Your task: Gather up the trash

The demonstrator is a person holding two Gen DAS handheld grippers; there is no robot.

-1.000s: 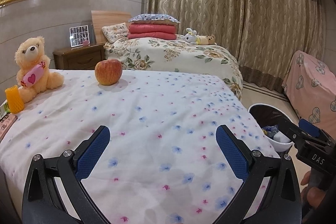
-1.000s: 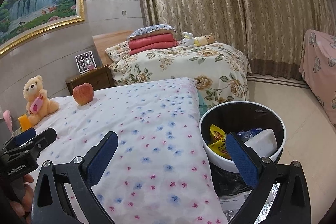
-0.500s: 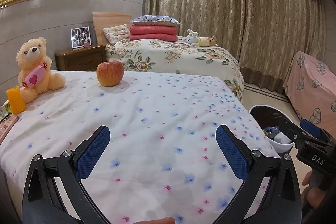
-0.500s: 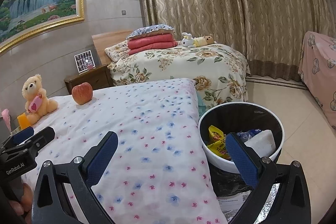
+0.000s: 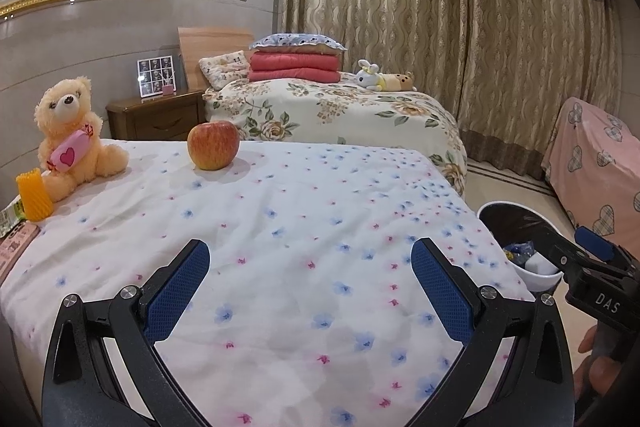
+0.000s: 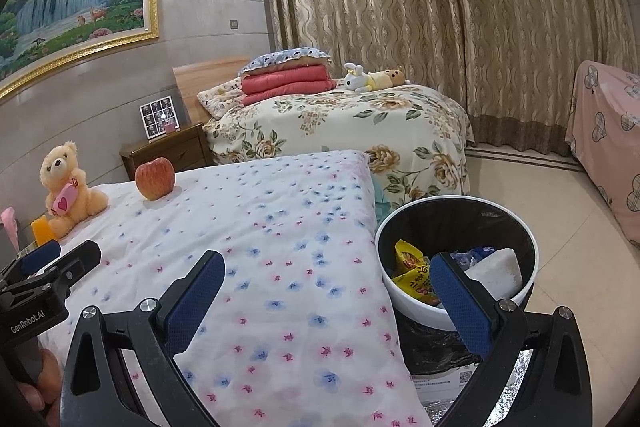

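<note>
Drift is the only change we find: over the last second both views have slid slightly, so the apple (image 5: 213, 145) sits a little nearer in ours and nothing on the bed (image 5: 280, 247) has been touched. Our left gripper (image 5: 310, 287) hangs over the flowered sheet with its fingers spread wide and nothing between them; our right gripper (image 6: 326, 301) is likewise spread and empty beside the bin (image 6: 456, 263). We judge the collecting nearly finished, with both tools idle. The right view looks down into the bin and shows the trash: a yellow wrapper (image 6: 412, 271), a blue wrapper and a white block. The left view catches only the bin's rim, but shows an orange cup (image 5: 34, 195) and packets at the bed's left edge.
</note>
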